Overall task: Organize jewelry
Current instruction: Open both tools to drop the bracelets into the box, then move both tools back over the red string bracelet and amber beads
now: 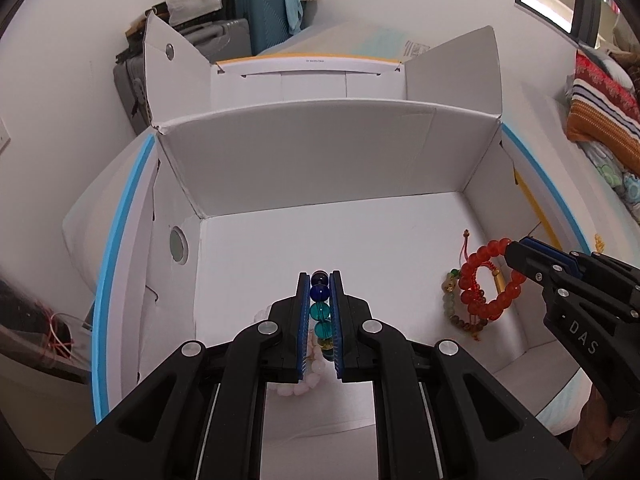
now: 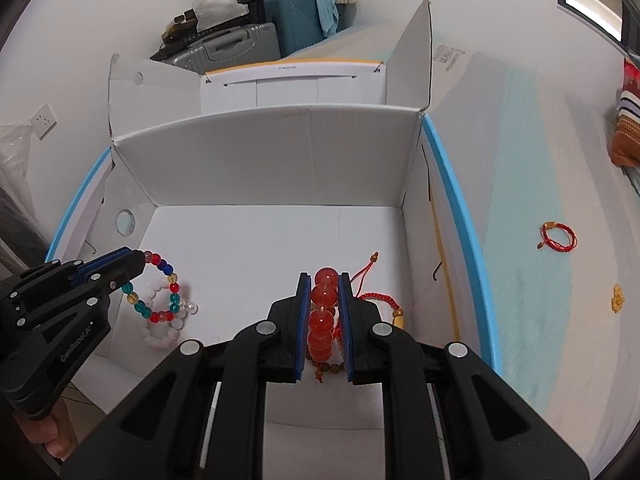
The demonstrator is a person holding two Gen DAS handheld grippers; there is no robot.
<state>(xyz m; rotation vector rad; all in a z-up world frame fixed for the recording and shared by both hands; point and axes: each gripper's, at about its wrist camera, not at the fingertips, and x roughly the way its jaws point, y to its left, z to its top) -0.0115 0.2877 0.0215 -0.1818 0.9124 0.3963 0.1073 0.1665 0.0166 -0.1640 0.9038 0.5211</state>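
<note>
An open white cardboard box [image 1: 320,168] [image 2: 272,152] lies in front of both grippers. My left gripper [image 1: 319,280] [image 2: 140,260] is shut on a multicolour bead bracelet [image 1: 320,312] [image 2: 160,288] and holds it over the box floor, above a pale pink bead bracelet [image 2: 162,336]. My right gripper [image 2: 325,280] [image 1: 510,250] is shut on a red bead bracelet [image 2: 322,312] [image 1: 488,280] held inside the box at the right. A brown-green bead bracelet [image 1: 452,304] and a red cord bracelet [image 2: 380,298] lie under it.
Outside the box, on the pale blue bed surface, lie a red cord bracelet [image 2: 558,236] and a small yellow charm [image 2: 617,298]. Suitcases [image 1: 260,12] stand behind the box. A striped pillow [image 1: 600,108] is at the right.
</note>
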